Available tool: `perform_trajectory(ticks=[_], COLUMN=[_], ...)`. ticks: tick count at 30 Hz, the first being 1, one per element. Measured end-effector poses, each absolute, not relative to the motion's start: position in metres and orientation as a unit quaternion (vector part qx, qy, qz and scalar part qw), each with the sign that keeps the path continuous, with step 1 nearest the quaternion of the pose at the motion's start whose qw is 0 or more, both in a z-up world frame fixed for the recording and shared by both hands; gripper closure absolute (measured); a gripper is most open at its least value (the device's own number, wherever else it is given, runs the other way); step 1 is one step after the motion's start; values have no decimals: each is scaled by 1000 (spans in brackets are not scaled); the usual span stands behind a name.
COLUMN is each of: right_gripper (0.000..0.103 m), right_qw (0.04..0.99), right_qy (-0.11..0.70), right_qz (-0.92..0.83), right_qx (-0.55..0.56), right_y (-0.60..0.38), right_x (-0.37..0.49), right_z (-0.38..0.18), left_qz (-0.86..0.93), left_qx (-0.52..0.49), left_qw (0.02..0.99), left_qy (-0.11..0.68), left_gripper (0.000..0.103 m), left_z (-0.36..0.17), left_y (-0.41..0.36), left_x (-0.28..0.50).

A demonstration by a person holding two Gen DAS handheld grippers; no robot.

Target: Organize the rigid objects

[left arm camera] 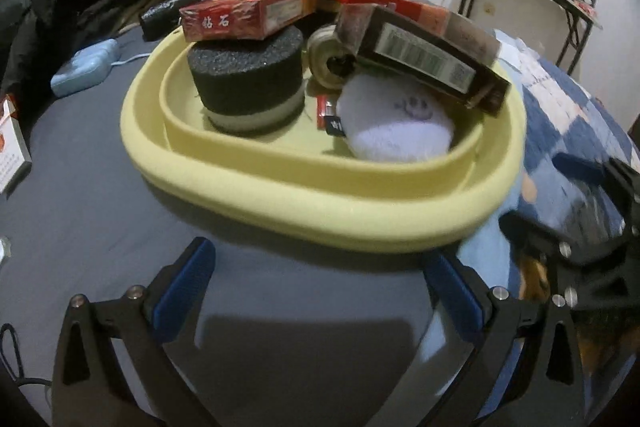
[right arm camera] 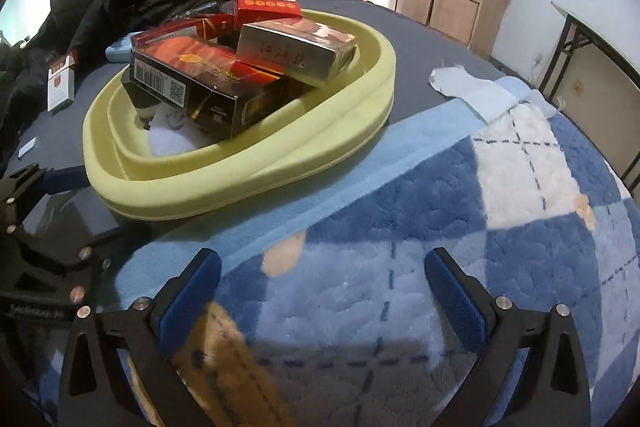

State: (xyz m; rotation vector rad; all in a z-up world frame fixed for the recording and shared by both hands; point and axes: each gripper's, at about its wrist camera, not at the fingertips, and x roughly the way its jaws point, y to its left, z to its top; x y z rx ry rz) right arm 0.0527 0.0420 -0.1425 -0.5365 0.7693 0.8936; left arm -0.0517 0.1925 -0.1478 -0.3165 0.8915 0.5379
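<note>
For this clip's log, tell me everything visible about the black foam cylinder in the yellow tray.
The black foam cylinder is a short, wide puck of coarse, porous black foam with a pale grey band round its base. It stands upright on the floor of the yellow tray, in the left part as the left wrist view shows it. A red cigarette pack lies flat across its top. Neither gripper touches it. The right wrist view hides it behind boxes.

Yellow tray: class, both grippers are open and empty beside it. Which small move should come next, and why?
Probably send the left gripper toward the white pack lying outside the yellow tray. Most boxes are already piled in the tray, and that pack sits on the left, nearer this gripper than the right gripper.
</note>
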Motion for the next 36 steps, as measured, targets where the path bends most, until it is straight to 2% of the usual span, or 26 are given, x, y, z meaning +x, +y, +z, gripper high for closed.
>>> perform_trajectory(ticks=[36], right_gripper=[0], right_qw=[796], right_qy=[363], right_qz=[418], right_qx=[-245], right_y=[39], right_x=[55], right_z=[-139], left_qz=[257], left_qx=[-146], left_qw=[854], left_qy=[429], left_gripper=[0], left_z=[-147], left_y=[189], left_x=[-53])
